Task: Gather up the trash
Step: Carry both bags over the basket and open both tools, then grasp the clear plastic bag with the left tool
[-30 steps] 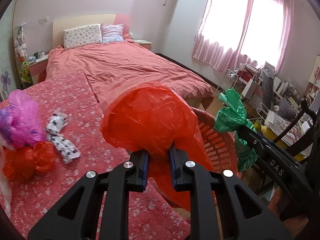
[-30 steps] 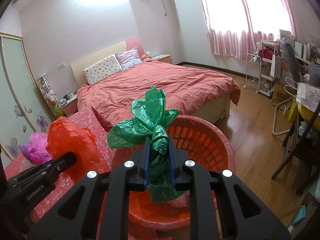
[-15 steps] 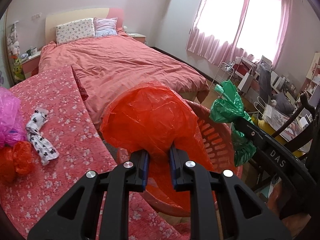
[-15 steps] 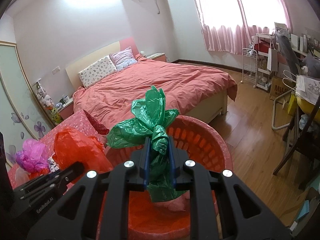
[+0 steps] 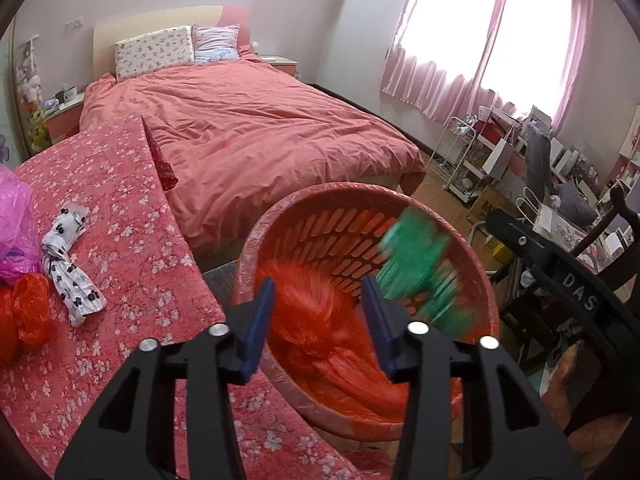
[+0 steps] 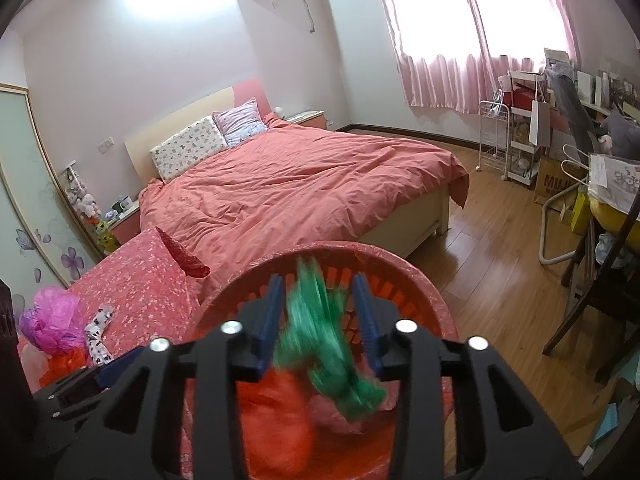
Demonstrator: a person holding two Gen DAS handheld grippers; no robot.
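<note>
On the far left of my left view, a pink bag (image 5: 14, 228) sits on the flowered quilt (image 5: 120, 208), with a small orange bag (image 5: 26, 312) in front of it and a spotted cloth (image 5: 70, 264) just to the right. I judge these to be the trash not yet collected, lying where either arm can reach them.

Right of the quilt's edge stands the red basket (image 5: 486, 292), below both tools, so anything let go drops straight in. My left gripper (image 5: 318, 320) hangs over the near rim with its blue fingers (image 5: 256, 320) spread wide and nothing between them. The orange bag (image 5: 320, 320) is blurred and falling inside the basket, clear of both pads.

Further right, the green bag (image 5: 416, 264) is also blurred, against the basket's slotted wall. In the right view my right gripper (image 6: 318, 322) is wide open too; the green bag (image 6: 328, 340) shows between the fingers (image 6: 268, 320) but appears free of them, dropping beside the orange bag (image 6: 276, 420).

The only writing I can read is "DAS" on the right tool's black body (image 5: 580, 300), and the letters "MUJ" on a cardboard box (image 6: 554, 186) by the far right shelves.
</note>
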